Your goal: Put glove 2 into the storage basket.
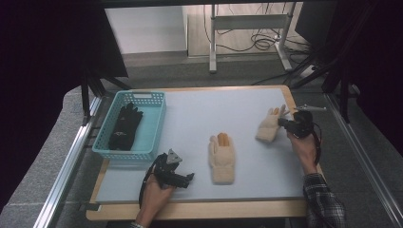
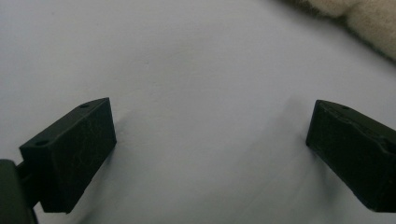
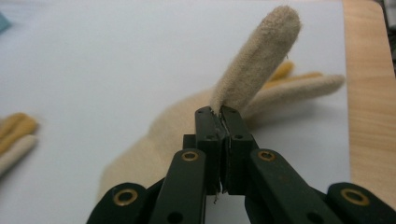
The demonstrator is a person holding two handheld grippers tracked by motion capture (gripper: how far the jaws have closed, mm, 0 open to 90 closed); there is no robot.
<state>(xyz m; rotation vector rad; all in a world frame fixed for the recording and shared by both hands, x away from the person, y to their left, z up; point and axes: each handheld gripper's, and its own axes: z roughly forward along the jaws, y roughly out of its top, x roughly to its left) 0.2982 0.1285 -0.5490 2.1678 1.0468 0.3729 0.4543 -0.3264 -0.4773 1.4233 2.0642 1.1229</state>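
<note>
A cream glove with orange-yellow fingertips (image 1: pixel 267 128) lies at the right of the grey mat. My right gripper (image 1: pixel 285 122) is shut on one of its fingers. In the right gripper view the jaws (image 3: pixel 222 112) pinch the base of that finger, which stands up while the rest of the glove (image 3: pixel 159 140) stays on the mat. A matching cream glove (image 1: pixel 222 159) lies flat in the middle. Left of it, near the front edge, my left gripper (image 1: pixel 189 178) rests open; in the left gripper view nothing is between its jaws (image 2: pixel 210 140), and the glove's edge (image 2: pixel 364 18) lies beyond them.
A light blue basket (image 1: pixel 142 96) at the left of the mat holds a black glove (image 1: pixel 124 127). The mat lies on a wooden tabletop (image 1: pixel 199 210). Metal rails run along both sides of the table. A desk frame and cables stand on the floor behind.
</note>
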